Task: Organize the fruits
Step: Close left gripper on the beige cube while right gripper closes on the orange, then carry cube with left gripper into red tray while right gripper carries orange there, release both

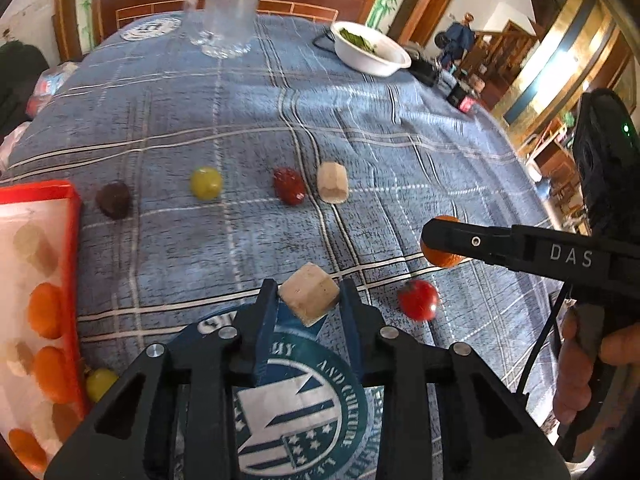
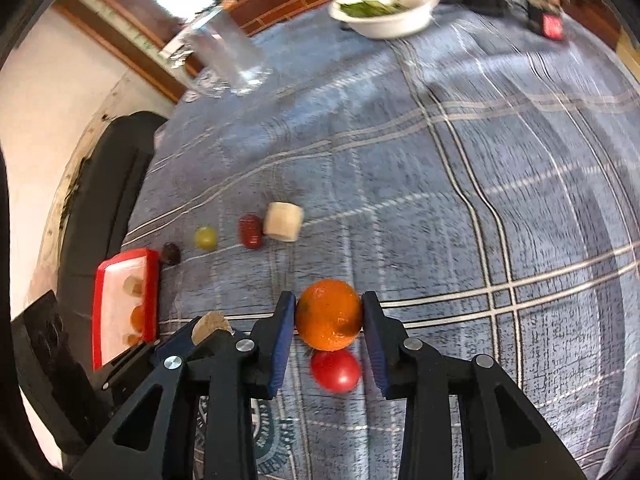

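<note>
My left gripper (image 1: 309,298) is shut on a pale beige fruit chunk (image 1: 309,294) held above the blue plaid cloth. My right gripper (image 2: 329,314) is shut on an orange (image 2: 329,315); in the left wrist view the orange (image 1: 440,258) shows partly behind the right gripper's finger. A red tomato (image 2: 335,370) lies on the cloth below the orange. In a row further off lie a dark fruit (image 1: 114,199), a yellow-green grape (image 1: 205,183), a red fruit (image 1: 289,186) and another beige chunk (image 1: 332,182). A red-rimmed tray (image 1: 60,280) at left holds oranges and beige chunks.
A glass jug (image 1: 224,8) and a white bowl of greens (image 1: 370,48) stand at the table's far side. Small dark devices (image 1: 460,96) lie at far right. Another yellow-green grape (image 1: 100,384) sits by the tray's near corner. A round printed logo (image 1: 300,400) is under my left gripper.
</note>
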Demonstrator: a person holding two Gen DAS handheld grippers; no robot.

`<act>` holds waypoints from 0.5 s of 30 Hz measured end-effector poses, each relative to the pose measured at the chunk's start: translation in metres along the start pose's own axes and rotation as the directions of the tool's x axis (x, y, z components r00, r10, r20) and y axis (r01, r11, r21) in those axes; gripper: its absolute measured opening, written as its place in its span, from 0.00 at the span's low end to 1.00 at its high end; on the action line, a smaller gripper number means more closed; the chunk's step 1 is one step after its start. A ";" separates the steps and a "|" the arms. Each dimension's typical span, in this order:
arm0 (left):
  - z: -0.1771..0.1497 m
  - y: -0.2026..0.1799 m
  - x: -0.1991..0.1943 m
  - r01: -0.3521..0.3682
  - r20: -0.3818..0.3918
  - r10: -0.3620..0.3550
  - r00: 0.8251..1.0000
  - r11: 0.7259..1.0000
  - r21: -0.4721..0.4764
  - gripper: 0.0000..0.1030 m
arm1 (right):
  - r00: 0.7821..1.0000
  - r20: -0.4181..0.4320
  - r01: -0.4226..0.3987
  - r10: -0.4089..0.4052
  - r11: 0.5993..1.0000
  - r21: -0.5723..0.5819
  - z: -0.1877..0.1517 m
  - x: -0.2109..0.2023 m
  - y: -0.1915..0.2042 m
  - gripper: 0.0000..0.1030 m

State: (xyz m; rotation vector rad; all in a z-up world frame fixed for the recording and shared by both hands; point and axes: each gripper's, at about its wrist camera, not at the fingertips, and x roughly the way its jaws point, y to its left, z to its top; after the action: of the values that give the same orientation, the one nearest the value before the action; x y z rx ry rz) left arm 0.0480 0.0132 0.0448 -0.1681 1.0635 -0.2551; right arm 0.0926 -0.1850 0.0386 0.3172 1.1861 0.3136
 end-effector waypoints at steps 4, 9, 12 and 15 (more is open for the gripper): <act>-0.004 0.008 -0.014 -0.007 0.022 0.007 1.000 1.000 -0.021 0.28 | 1.000 0.011 -0.009 0.010 0.998 -0.055 -0.002 -0.004 0.020 0.33; -0.012 0.018 -0.028 -0.020 0.044 0.022 0.999 0.999 -0.050 0.28 | 1.000 0.003 -0.022 0.022 0.994 -0.110 -0.007 -0.001 0.046 0.33; -0.015 0.023 -0.037 -0.022 0.060 0.026 0.998 0.997 -0.068 0.28 | 1.000 -0.002 -0.027 0.027 0.990 -0.140 -0.010 0.001 0.057 0.33; -0.018 0.027 -0.048 -0.027 0.079 0.033 0.996 0.997 -0.076 0.28 | 0.999 -0.010 -0.036 0.035 0.986 -0.165 -0.014 0.004 0.068 0.33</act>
State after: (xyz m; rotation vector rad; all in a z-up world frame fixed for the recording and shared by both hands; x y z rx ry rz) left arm 0.0134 0.0526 0.0688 -0.2280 0.9956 -0.1796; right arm 0.0756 -0.1202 0.0573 0.1927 1.1539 0.4418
